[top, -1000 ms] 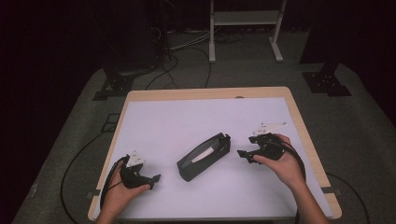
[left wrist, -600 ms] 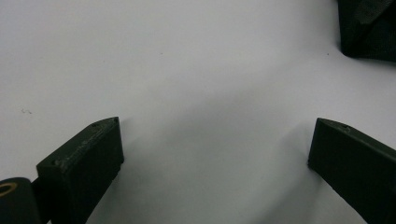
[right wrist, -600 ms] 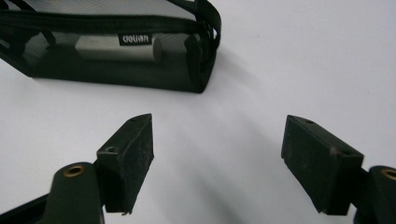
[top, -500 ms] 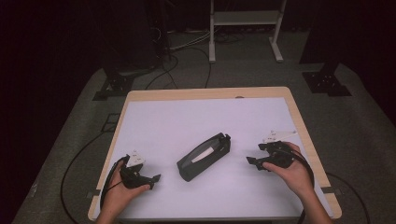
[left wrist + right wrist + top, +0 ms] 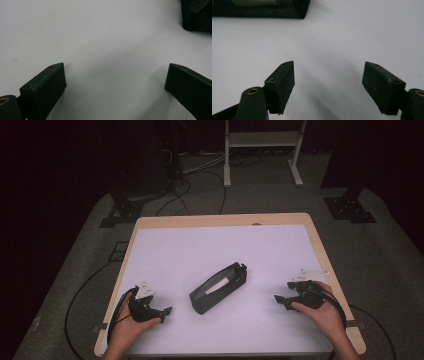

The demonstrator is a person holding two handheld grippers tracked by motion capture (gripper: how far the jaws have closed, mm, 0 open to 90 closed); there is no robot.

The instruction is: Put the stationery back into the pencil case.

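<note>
High view: I am looking down on the table, its white top bearing one dark pouch lying slantwise near the middle, its top gaping and something pale showing inside. Taking the pouch as landmark, I am holding the right gripper off its right end and the left gripper off its lower left, each well apart from it and low over the white surface. Both are pointing inward at the pouch, which I judge to be a ready stance, one tool for each end. In the right gripper view the jaws of the right gripper are standing wide apart with nothing between them, the pouch lying beyond. In the left gripper view the left gripper is likewise spread and empty, a corner of the pouch showing at upper right.
</note>
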